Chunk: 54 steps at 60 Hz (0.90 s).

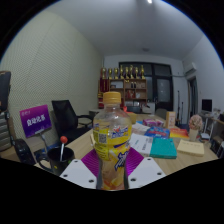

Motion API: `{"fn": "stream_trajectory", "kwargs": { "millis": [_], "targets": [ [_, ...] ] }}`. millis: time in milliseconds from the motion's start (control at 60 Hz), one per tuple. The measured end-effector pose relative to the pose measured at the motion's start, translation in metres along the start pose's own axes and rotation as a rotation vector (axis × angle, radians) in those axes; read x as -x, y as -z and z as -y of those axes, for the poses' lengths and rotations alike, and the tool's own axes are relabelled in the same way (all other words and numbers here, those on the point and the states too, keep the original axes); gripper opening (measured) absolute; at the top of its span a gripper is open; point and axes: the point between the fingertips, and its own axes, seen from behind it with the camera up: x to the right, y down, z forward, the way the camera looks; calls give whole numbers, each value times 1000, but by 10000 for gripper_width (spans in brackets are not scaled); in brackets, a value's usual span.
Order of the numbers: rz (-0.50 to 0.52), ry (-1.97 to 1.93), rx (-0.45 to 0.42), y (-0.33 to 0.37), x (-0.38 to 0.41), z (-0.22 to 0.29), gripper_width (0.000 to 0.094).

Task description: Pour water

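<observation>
A clear plastic bottle (112, 135) with an orange cap, a yellow label and yellowish liquid stands upright between my fingers. My gripper (112, 170) is shut on the bottle, with the purple pads (92, 160) pressing its lower body from both sides. The bottle is held above the table (170, 158), and its base is hidden below the fingers. I see no cup or glass for receiving the liquid.
A black pen holder (54, 156) with a red-tipped pen stands left of the bottle. Books and coloured boxes (165, 148) lie to the right on the table. A black office chair (70, 116) stands behind, and a shelf with trophies (127, 88) is at the far wall.
</observation>
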Motion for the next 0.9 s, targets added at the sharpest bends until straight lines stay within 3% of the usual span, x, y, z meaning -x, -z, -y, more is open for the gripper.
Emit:
{"fn": "stream_trajectory", "kwargs": {
  "millis": [317,417,500,600,900],
  "targets": [
    [11,1,-50,0,-4,5,307],
    [5,-10,-40,1,-3,6,466],
    [5,15,29,9,-12,1,570],
    [-10,55,70,32,-18,8,856],
    [-24,87,74,190,-8,39,837]
  ]
}}
